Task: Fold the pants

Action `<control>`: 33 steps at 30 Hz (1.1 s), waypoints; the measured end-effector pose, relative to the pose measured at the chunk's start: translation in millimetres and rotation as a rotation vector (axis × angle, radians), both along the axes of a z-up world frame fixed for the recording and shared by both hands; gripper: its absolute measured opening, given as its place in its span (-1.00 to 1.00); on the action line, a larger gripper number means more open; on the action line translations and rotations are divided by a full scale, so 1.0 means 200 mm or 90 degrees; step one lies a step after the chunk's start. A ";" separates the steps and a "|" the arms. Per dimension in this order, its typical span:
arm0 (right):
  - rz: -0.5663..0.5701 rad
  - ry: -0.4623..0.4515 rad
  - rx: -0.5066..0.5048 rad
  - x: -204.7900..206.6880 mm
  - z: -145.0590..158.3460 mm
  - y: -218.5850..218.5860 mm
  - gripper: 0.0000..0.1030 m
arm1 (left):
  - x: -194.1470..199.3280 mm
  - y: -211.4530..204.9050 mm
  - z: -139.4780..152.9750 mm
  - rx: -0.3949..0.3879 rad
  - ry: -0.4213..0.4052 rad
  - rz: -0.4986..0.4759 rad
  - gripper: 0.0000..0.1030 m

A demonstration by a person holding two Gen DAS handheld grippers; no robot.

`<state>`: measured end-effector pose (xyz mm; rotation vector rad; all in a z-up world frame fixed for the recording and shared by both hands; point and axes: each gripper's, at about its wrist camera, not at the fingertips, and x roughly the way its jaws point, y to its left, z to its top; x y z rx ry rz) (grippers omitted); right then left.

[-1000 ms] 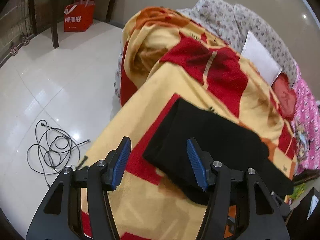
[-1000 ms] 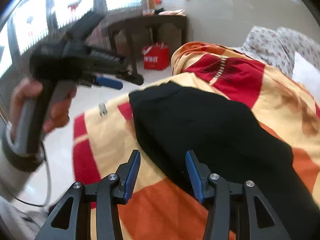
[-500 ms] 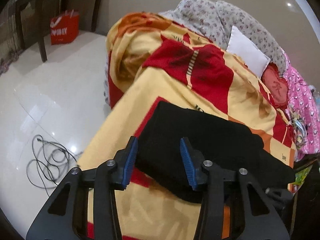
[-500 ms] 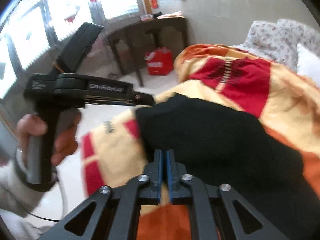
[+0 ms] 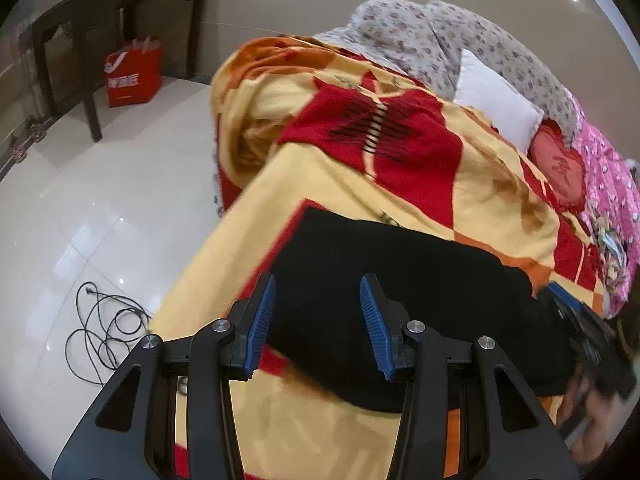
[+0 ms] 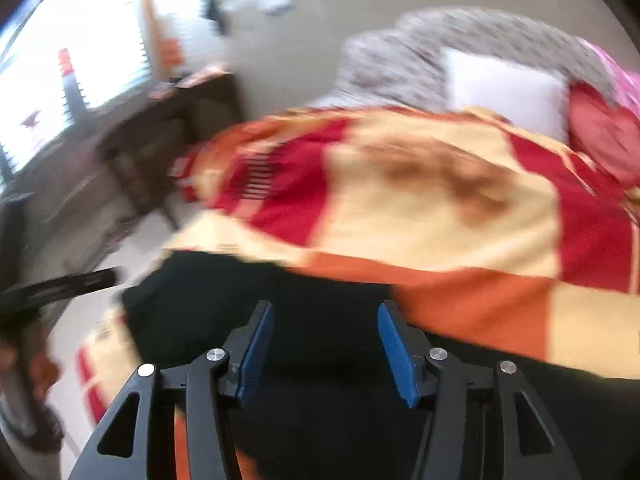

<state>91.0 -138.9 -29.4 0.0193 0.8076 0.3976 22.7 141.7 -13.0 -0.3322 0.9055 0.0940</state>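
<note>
The black pants (image 5: 400, 292) are lying folded on the yellow, red and orange blanket (image 5: 400, 168), near its edge facing the white tiled floor (image 5: 100, 208), and the left gripper (image 5: 316, 316) is hovering over the pants' floor-side end with its blue-padded fingers (image 5: 260, 320) spread and nothing between them. The right gripper (image 6: 324, 344) is sitting low over the pants (image 6: 312, 320) with its fingers likewise spread apart and gripping nothing, though this view is blurring. Beyond the blanket, a white pillow (image 5: 496, 100) is resting against floral bedding (image 5: 460, 40), and a black cable (image 5: 104, 328) is lying coiled on the floor beside the blanket's edge.
</note>
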 end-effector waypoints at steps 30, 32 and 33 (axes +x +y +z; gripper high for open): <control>-0.120 0.027 0.078 -0.29 -0.05 -0.55 -0.33 | 0.00 -0.37 -0.05 -0.028 0.020 -0.118 0.11; -0.165 0.031 0.078 -0.42 -0.06 -0.71 -0.33 | -0.02 -0.44 -0.05 -0.055 0.022 -0.152 0.15; -0.189 0.032 0.080 -0.47 -0.06 -0.79 -0.32 | -0.03 -0.49 -0.06 -0.069 0.027 -0.174 0.15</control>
